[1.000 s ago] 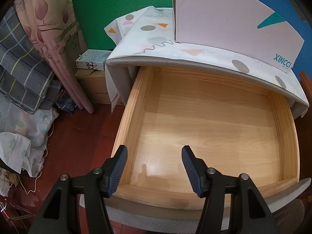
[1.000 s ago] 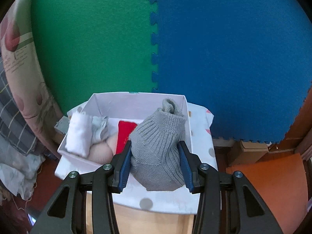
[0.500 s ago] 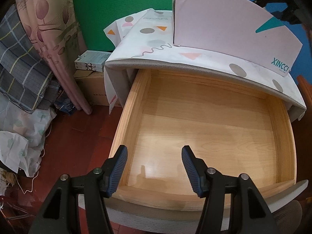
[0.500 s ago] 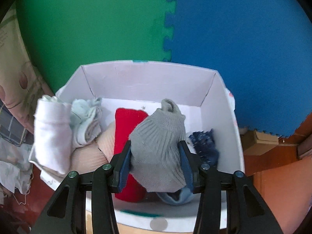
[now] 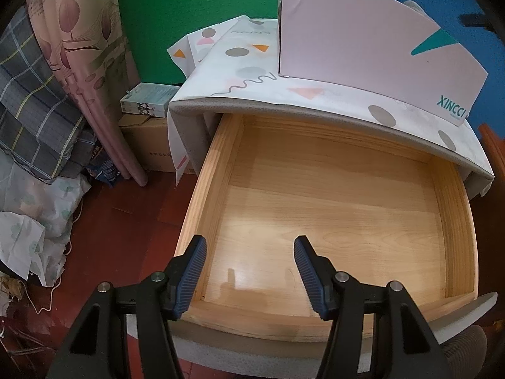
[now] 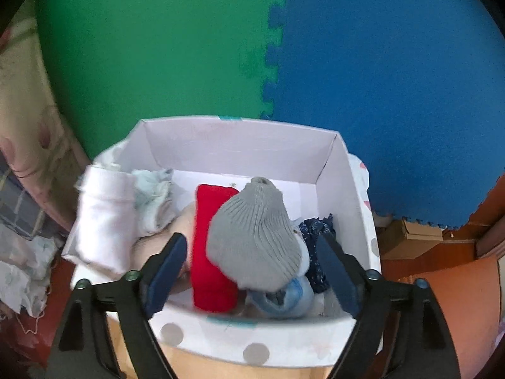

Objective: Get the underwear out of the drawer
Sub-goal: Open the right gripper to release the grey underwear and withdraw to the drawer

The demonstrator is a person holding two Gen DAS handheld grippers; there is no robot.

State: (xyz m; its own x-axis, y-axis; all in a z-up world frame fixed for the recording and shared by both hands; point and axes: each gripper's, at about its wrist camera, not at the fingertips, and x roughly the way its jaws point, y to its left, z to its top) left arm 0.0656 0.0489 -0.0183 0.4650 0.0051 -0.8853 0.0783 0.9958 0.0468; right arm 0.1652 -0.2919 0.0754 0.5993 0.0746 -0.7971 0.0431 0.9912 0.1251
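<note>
The wooden drawer [image 5: 454, 221] stands pulled open and shows only its bare bottom. My left gripper [image 5: 251, 246] is open and empty above the drawer's front edge. My right gripper [image 6: 249, 252] is open over a white cardboard box [image 6: 356, 208] on the cabinet top. A grey ribbed garment [image 6: 252, 237] lies loose between its fingers, resting on a red garment [image 6: 208, 252] and a light blue one [image 6: 284, 297]. White [image 6: 104, 214], pale green [image 6: 154, 195] and dark blue [image 6: 315, 233] garments also lie in the box. The box also shows in the left wrist view [image 5: 363, 38].
A patterned cloth [image 5: 252, 72] covers the cabinet top. Curtains [image 5: 79, 72], a plaid cloth [image 5: 31, 110] and cardboard boxes [image 5: 148, 145] crowd the floor at the left. Green [image 6: 157, 47] and blue [image 6: 378, 63] foam mats form the back wall.
My right gripper opened and let go of the grey garment, which dropped into the white box. It also moved closer over the box. My left gripper stayed still.
</note>
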